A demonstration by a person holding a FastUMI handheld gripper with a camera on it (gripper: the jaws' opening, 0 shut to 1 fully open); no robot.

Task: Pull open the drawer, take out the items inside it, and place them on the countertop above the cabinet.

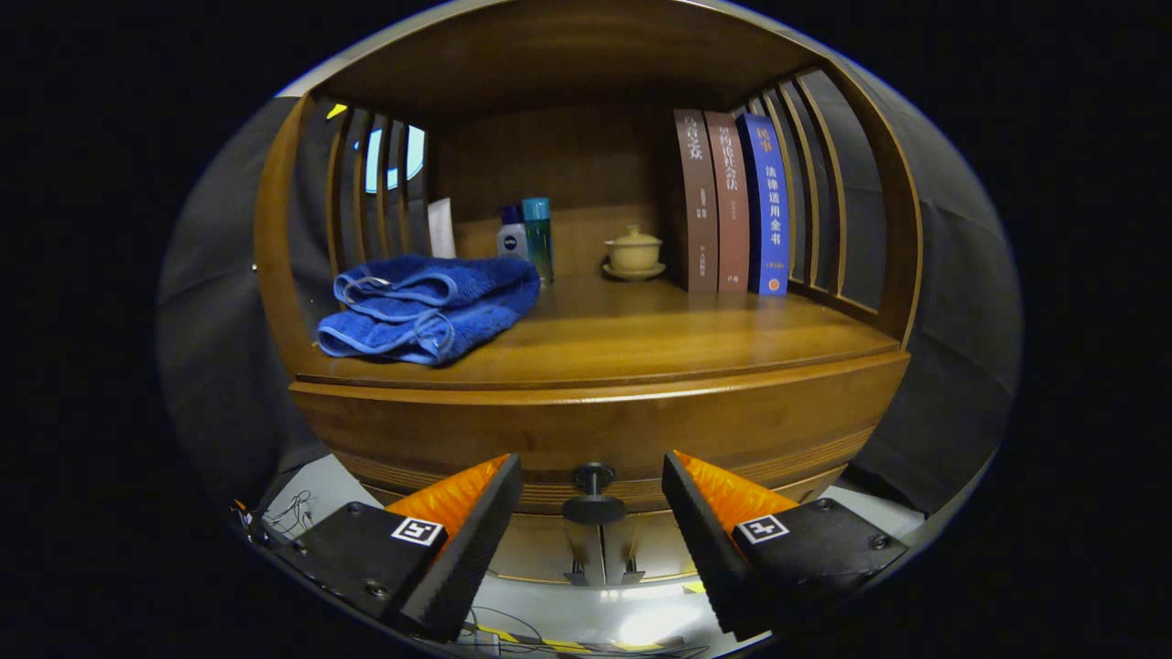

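One wooden cabinet (275,275) faces you, its countertop (659,334) carrying a folded blue towel (430,307), three upright books (731,215), bottles and a lidded cup. Below, the drawer (458,430) is closed. Your gripper (592,499) is spread open, its fingers flanking the drawer knob (593,494) without touching it.

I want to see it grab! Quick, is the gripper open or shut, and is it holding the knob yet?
Gripper: open, holding nothing; the drawer knob sits between its fingers, untouched.
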